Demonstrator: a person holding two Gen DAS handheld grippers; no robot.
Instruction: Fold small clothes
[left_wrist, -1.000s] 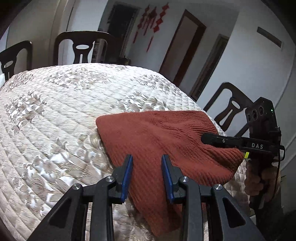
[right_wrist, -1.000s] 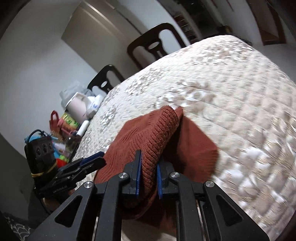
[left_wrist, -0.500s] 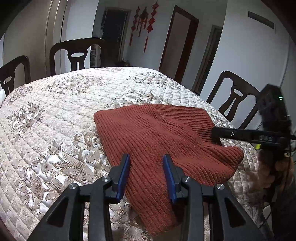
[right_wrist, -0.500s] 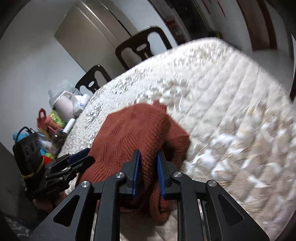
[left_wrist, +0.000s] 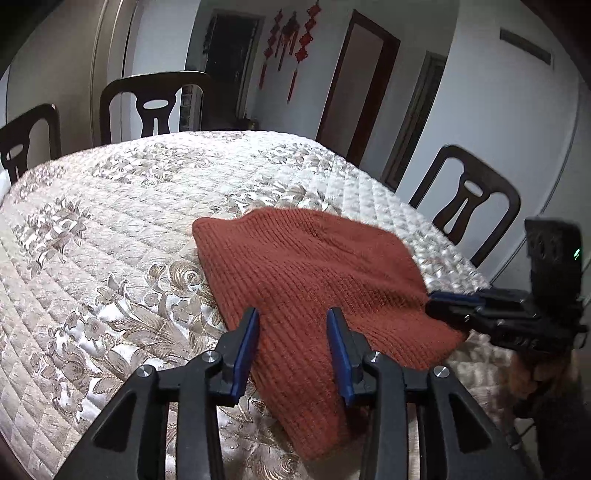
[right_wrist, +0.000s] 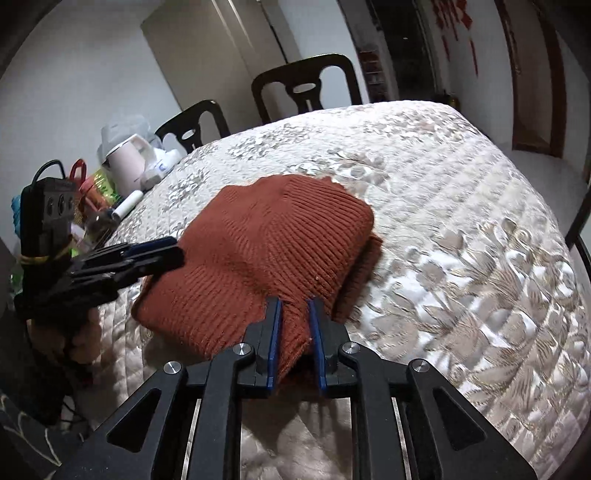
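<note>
Rust knit sweater (left_wrist: 303, 280) lay folded on the quilted table cover (left_wrist: 110, 258), left gripper (left_wrist: 291, 321) gaping over it.

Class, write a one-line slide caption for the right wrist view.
Right gripper closing on the near edge of a folded rust-red knit garment lying on a quilted tablecloth.

Dim, cool indoor light. Sheen glares off the quilted cover (right_wrist: 461, 229), smeared with motion blur right of the red knit (right_wrist: 266, 251). Fisheye bends walls; corners vignette black.
</note>
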